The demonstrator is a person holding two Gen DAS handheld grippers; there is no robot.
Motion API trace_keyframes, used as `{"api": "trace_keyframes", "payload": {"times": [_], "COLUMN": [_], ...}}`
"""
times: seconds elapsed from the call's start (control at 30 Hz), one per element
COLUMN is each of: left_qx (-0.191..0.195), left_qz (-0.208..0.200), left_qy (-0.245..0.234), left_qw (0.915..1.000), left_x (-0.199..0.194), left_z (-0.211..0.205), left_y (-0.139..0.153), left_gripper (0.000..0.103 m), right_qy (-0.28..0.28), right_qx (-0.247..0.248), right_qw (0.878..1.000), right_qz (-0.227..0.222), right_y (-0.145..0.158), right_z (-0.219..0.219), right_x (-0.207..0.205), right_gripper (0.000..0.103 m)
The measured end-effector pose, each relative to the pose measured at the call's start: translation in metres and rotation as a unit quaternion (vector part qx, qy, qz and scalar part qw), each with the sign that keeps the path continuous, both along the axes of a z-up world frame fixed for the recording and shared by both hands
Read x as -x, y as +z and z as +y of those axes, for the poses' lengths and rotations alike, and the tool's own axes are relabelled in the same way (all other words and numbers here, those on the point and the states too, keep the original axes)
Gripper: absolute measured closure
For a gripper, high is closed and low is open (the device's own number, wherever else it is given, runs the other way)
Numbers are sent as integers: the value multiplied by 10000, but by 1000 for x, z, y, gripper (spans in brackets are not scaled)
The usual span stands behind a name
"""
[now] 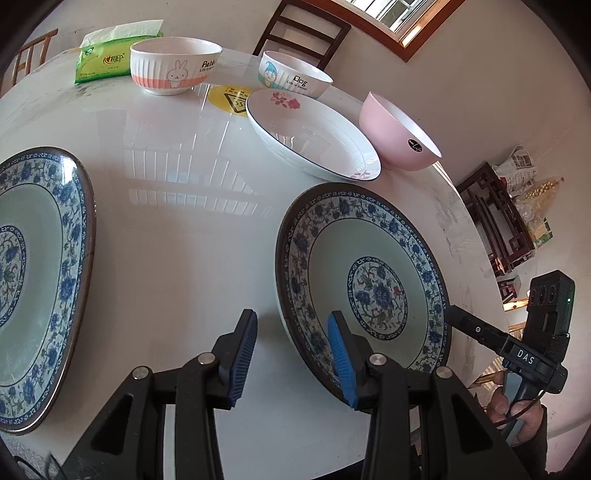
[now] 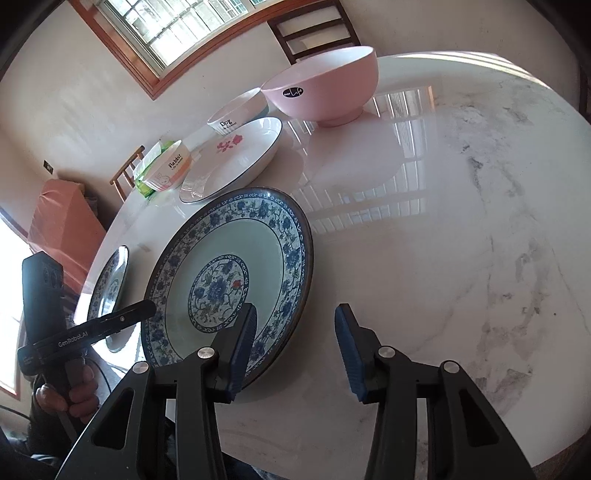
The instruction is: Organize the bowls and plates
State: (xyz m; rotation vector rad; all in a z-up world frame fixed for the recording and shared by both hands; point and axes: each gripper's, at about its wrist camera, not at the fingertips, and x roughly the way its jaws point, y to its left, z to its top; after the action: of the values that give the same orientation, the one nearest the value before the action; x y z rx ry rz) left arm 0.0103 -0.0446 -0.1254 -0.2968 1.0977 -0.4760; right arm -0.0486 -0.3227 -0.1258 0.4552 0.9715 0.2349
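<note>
A blue-and-white floral plate (image 1: 376,288) (image 2: 221,280) lies on the white marble table (image 1: 177,221). My left gripper (image 1: 293,354) is open and straddles its left rim, one pad over the plate and one over the table. On the opposite rim my right gripper (image 2: 295,350) stands open the same way, its pads clear of the plate. A second matching plate (image 1: 33,288) (image 2: 109,291) lies further left. Behind are a white plate with a pink flower (image 1: 314,136) (image 2: 232,158), a pink bowl (image 1: 402,133) (image 2: 325,85), a rabbit bowl (image 1: 173,66) (image 2: 168,170) and a dog bowl (image 1: 295,74) (image 2: 236,110).
A green tissue pack (image 1: 107,55) sits at the far edge beside the rabbit bowl. Dark wooden chairs (image 1: 303,33) stand behind the table under a window. The table's right half (image 2: 461,229) is bare marble. A person's hand (image 2: 70,387) holds the other gripper's handle.
</note>
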Motion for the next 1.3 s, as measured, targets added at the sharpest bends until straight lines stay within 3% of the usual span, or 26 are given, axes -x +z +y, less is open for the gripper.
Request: {"api": "trace_keyframes", "payload": {"times": [0.13,0.37,0.53,0.67,0.77,1.03,1.3], "left_qx": [139,327,329,91,-197,-61,-5], "left_qz": [51,84,45,-103,-244,-107,-240], "left_qy": [-86,-219,-327,-434,-477,-376,-339], "left_qw": [9999,9992,9989,9990,9984,9992,9991], "left_x": [-7,-13,-15,-11,-9,-9,-10], "left_z": [1,1,-1,-8,-10,-1,2], "left_y": [-1,-2,-2,0,0,-2,9], "left_gripper": [63,63,63,69,82,83,83], "right_qy": [73,234,307,271,214,96,56], "right_qx": [-420,-586,-725,-683,-536,-330,-312], "right_qw": [9991,9980,9969,9973,9983,9994,9995], "right_qz": [72,40,37,31,10,25,-69], "right_y": [-8,-12,-16,-17,-16,-11,0], "right_z": [-5,-7,-7,-5,-4,3,3], "right_x": [-7,-20,-25,-24,-22,-19,-19], "right_gripper": [65,71,80,86,88,88,88]}}
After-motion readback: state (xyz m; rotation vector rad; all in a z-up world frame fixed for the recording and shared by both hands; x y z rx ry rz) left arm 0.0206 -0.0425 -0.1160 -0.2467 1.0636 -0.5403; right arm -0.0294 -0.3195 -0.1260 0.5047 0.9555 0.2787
